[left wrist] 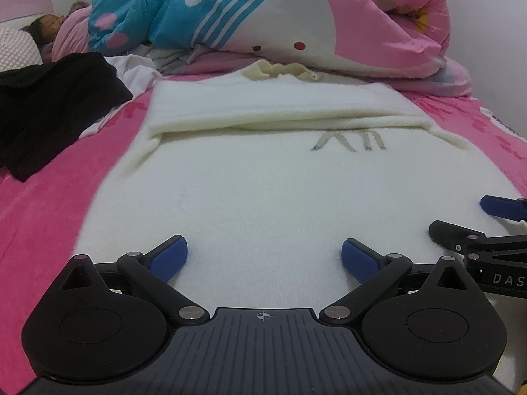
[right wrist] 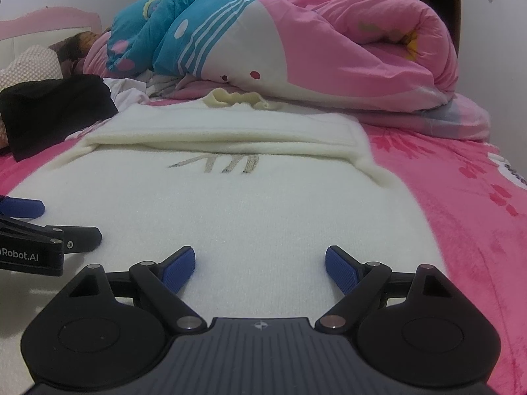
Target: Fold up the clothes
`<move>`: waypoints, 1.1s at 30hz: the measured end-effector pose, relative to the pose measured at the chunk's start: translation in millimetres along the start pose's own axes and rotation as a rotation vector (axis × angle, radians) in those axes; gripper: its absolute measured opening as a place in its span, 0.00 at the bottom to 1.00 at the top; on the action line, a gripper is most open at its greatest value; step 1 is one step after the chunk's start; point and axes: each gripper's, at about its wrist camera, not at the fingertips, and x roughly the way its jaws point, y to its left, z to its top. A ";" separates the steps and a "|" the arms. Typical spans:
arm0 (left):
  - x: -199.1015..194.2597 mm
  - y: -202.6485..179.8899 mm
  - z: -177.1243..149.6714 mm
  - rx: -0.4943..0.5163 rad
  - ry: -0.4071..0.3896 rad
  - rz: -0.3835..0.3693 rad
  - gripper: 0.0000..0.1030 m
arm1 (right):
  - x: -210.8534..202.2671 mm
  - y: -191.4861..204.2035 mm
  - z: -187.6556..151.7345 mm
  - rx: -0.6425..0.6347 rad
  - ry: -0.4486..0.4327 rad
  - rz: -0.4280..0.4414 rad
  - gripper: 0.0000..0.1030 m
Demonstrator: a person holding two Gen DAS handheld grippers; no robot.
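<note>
Both tools hover low over the near hem of the cream sweater (left wrist: 263, 197), the left tool (left wrist: 264, 256) and right tool (right wrist: 260, 268) side by side, each spread wide with nothing between the pads. Its long axis runs toward twelve o'clock on the pink bed (right wrist: 461, 197) (sleeves already folded across the far end); neither hand is nearer.

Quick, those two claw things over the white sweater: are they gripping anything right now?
Left hand-held gripper: open, holding nothing, over the sweater.
Right hand-held gripper: open, holding nothing, over the same sweater.
</note>
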 end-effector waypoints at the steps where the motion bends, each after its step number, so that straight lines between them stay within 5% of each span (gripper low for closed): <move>1: 0.2 -0.8 0.3 0.004 0.003 0.003 0.98 | -0.3 0.5 -0.4 -0.002 0.001 -0.002 0.86; 20: -2.4 -3.4 -0.5 0.009 0.006 0.028 0.99 | -52.0 -13.5 -44.4 0.054 -0.064 0.014 0.86; 33: -38.2 -6.4 -21.3 0.027 0.033 0.046 0.98 | -92.1 -24.4 -64.3 0.087 -0.034 0.006 0.86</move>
